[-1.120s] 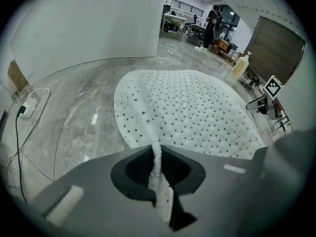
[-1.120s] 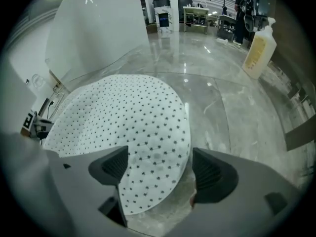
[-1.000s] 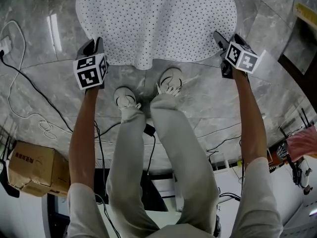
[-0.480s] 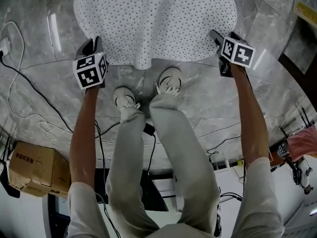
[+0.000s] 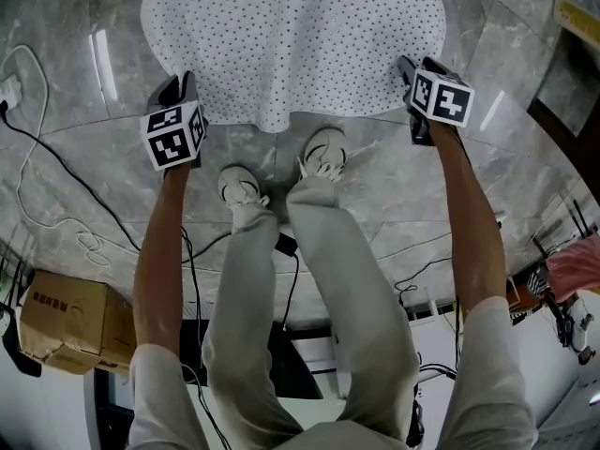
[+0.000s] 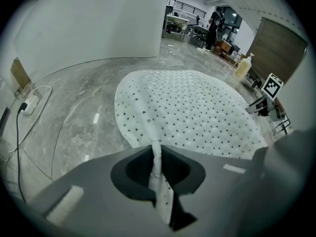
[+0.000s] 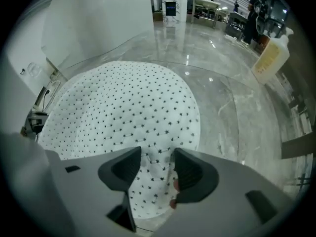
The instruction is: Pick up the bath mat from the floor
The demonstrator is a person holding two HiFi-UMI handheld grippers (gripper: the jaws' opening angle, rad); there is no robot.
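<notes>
A white bath mat point(image 5: 295, 40) with small black dots lies flat on a grey marble floor point(image 5: 84, 148), just ahead of the person's shoes point(image 5: 323, 150). The left gripper point(image 6: 158, 172) is clamped tight on a pinched-up fold at the mat's near left edge. The right gripper point(image 7: 155, 169) points down over the near right edge. Its jaws have just been closing and stand half apart with mat between them, apparently not yet squeezed. If they close on flat fabric without gathering a fold, that grip may slip and the mat would hang from the left side alone.
</notes>
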